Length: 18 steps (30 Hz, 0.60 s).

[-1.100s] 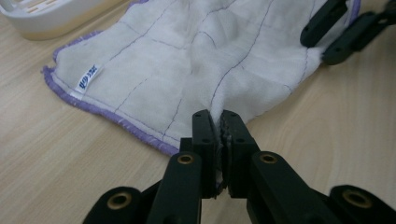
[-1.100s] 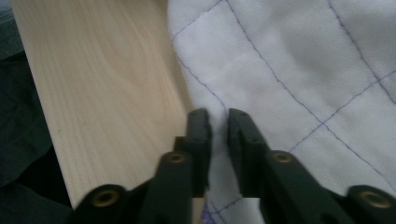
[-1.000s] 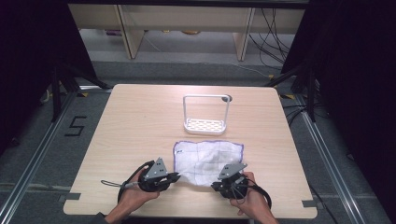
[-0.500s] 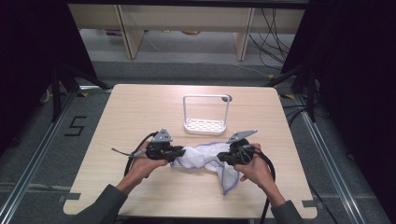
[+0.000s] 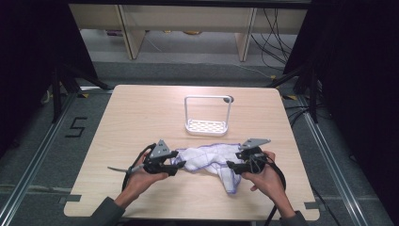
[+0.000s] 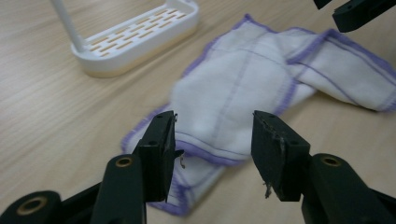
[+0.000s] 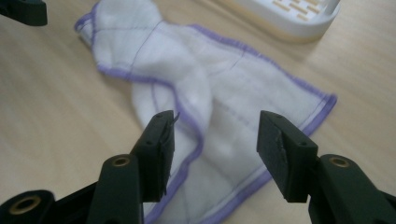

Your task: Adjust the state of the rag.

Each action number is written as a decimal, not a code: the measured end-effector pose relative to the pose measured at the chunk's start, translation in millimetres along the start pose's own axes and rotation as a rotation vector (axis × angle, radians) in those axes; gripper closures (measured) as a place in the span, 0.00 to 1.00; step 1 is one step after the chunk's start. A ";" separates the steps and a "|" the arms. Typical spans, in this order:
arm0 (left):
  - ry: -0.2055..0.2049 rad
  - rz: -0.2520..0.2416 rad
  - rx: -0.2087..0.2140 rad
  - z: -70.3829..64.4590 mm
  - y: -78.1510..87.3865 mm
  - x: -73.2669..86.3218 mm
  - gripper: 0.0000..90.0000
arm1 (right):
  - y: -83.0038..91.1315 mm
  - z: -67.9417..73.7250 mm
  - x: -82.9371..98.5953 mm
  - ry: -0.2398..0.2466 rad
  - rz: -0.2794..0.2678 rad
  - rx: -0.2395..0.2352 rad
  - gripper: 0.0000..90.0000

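A white cloth with purple stitched edges (image 5: 210,159) lies bunched and partly folded over on the wooden table (image 5: 141,117), between the two hand-held grippers. My left gripper (image 5: 177,165) is at the cloth's left end, open; in the left gripper view (image 6: 214,144) its jaws stand apart over the cloth's (image 6: 238,88) near corner, gripping nothing. My right gripper (image 5: 232,165) is at the cloth's right end, also open; its own view (image 7: 215,142) has the twisted cloth (image 7: 215,93) lying under the gap. Each gripper's black tip appears in the other's view: the right gripper (image 6: 355,11) and the left gripper (image 7: 23,10).
A white slotted rack with a tall wire handle (image 5: 207,115) stands behind the cloth at mid-table, also seen as the rack (image 6: 135,37) and the rack (image 7: 299,16). Bare tabletop spreads left and right. Black frame posts and cables flank the table.
The cloth lay flat a second ago; both grippers lifted its near edge forward, and it now lies bunched. The jaws have come open and drawn back slightly toward the person.
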<state>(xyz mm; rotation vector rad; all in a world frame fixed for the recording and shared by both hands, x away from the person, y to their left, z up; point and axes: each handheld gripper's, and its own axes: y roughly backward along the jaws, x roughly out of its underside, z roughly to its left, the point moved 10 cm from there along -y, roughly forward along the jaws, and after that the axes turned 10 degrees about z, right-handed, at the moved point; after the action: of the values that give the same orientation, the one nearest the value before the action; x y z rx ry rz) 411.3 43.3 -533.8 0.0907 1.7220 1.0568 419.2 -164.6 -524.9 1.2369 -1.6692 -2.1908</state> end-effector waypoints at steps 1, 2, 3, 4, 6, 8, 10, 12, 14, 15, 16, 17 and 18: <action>-0.007 0.005 0.007 -5.4 -0.8 1.5 0.55 | 3.9 3.5 9.4 0.002 -0.011 -0.011 0.51; -0.002 -0.008 0.017 -11.1 -3.6 1.2 0.55 | 6.3 6.9 14.7 -0.024 -0.006 -0.023 0.50; -0.022 0.015 0.014 -16.1 -8.0 3.5 0.54 | 7.8 9.2 19.3 -0.037 -0.007 -0.027 0.50; -0.038 0.023 0.027 -19.7 -13.2 4.0 0.51 | 8.8 10.0 25.7 -0.035 -0.019 -0.016 0.50; -0.036 0.039 0.016 -21.7 -21.5 3.9 0.48 | 8.8 12.2 34.0 -0.056 -0.029 -0.006 0.49; -0.053 0.061 0.011 -22.9 -27.1 4.3 0.46 | 7.3 18.3 42.6 -0.072 -0.031 -0.016 0.49; -0.085 0.070 0.005 -26.0 -34.9 1.7 0.45 | 7.6 24.0 50.4 -0.051 -0.010 -0.023 0.48; -0.098 0.079 0.003 -27.0 -40.9 0.2 0.44 | 5.9 33.1 54.3 -0.060 0.005 -0.038 0.48; -0.126 0.097 -0.025 -24.2 -48.8 0.3 0.47 | 2.1 36.3 56.0 -0.039 0.014 -0.034 0.48; -0.137 0.110 -0.036 -22.1 -51.7 1.2 0.48 | -0.4 40.2 56.7 -0.054 0.022 -0.041 0.48; -0.148 0.125 -0.040 -19.6 -55.5 2.9 0.50 | -1.3 40.8 58.4 -0.042 0.040 -0.042 0.48; -0.140 0.123 -0.045 -16.8 -59.6 3.3 0.52 | -3.5 40.8 57.9 -0.031 0.035 -0.037 0.48; -0.146 0.132 -0.048 -13.3 -62.4 4.2 0.55 | -5.4 41.3 58.1 -0.030 0.030 -0.028 0.47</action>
<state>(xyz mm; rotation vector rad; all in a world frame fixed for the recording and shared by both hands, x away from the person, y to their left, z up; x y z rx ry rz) 424.7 -0.1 -578.7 0.2482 1.5747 1.1586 355.7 -162.9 -557.6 1.1701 -1.6514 -2.2183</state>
